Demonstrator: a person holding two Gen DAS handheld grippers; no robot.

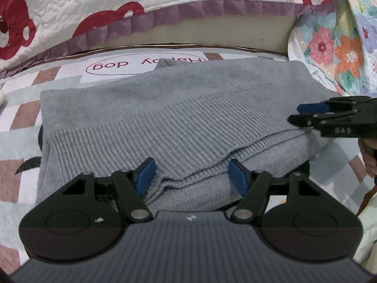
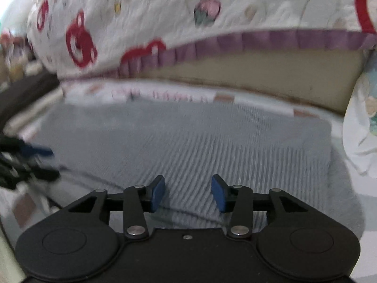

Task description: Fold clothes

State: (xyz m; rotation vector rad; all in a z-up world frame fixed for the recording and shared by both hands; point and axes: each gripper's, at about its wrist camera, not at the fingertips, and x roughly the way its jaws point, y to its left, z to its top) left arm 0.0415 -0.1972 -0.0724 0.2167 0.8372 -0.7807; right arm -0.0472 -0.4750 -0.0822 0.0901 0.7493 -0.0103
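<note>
A grey ribbed knit sweater (image 1: 179, 113) lies folded into a thick rectangle on a patterned mat (image 1: 21, 118). Several stacked layers show along its near edge. My left gripper (image 1: 192, 176) is open at that near edge; the layered fabric lies between its blue pads without being pressed. My right gripper (image 1: 297, 114) reaches in from the right just above the sweater's right edge. In the blurred right wrist view, the right gripper (image 2: 188, 193) is open over the sweater (image 2: 212, 141), nothing clamped. The left gripper (image 2: 37, 162) shows as a dark smear at the left edge.
A bed with a white quilt printed with red bears (image 1: 70, 11) and a purple frill rises just behind the mat. A floral cloth (image 1: 334, 47) hangs at the right. The mat bears a "Happy dog" label (image 1: 146, 64) beyond the sweater. A hand (image 1: 370, 155) holds the right gripper.
</note>
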